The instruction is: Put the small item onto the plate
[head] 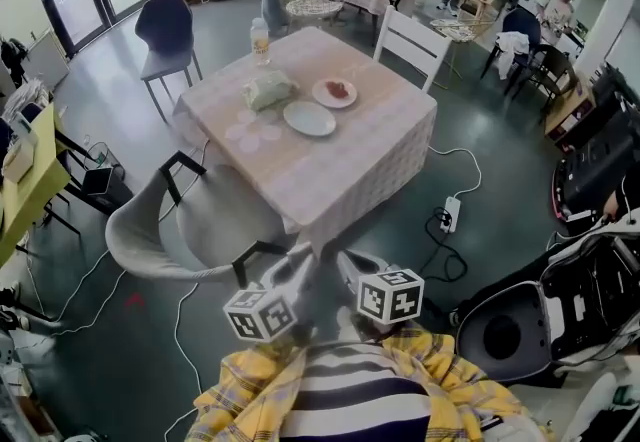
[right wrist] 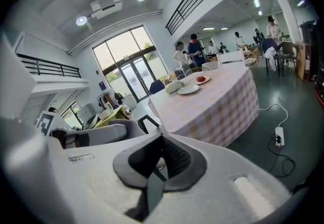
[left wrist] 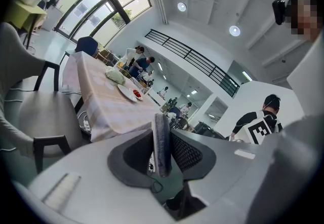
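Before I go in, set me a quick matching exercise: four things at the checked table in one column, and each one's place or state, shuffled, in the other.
Things:
1. bottle
2. near plate
3. far plate
4. grey armchair

Place or state:
a. carries a red item
b. empty
c. stands by a far corner of the table
d. drawn up at the table's near side

Pairs: 1-c, 2-b, 3-a, 4-d
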`<state>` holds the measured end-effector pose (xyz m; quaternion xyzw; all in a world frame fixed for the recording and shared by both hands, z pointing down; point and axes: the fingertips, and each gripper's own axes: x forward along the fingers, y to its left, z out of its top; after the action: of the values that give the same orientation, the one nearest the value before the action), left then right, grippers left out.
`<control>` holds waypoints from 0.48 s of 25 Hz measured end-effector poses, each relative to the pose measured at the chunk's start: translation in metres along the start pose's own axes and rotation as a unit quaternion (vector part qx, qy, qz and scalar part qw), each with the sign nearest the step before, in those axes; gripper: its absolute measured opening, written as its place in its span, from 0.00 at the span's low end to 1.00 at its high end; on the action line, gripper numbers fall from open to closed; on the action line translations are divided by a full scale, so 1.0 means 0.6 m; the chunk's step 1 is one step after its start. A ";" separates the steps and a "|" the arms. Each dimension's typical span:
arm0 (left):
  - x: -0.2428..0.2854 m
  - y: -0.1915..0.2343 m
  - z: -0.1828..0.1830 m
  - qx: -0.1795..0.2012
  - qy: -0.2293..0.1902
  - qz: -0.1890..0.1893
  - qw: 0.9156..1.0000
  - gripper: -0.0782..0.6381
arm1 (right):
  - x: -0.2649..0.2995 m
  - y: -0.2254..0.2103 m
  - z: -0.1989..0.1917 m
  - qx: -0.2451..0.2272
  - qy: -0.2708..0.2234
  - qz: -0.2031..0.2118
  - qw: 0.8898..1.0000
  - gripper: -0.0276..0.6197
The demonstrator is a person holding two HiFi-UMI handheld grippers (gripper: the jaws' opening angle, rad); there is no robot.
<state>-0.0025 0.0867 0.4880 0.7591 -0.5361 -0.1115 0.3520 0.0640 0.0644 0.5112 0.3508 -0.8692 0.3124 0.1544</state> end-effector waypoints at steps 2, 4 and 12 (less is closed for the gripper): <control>-0.007 0.005 -0.004 -0.005 0.002 0.001 1.000 0.25 | 0.003 0.005 -0.008 0.009 0.002 -0.001 1.000 0.05; -0.016 0.011 -0.008 -0.009 0.004 0.002 1.000 0.25 | 0.006 0.011 -0.016 0.016 0.005 -0.001 1.000 0.05; -0.048 0.037 -0.017 -0.021 0.010 0.005 1.000 0.25 | 0.015 0.039 -0.040 0.022 0.011 -0.013 1.000 0.05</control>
<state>-0.0247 0.1126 0.5036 0.7498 -0.5343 -0.1132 0.3736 0.0424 0.0885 0.5237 0.3622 -0.8556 0.3330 0.1609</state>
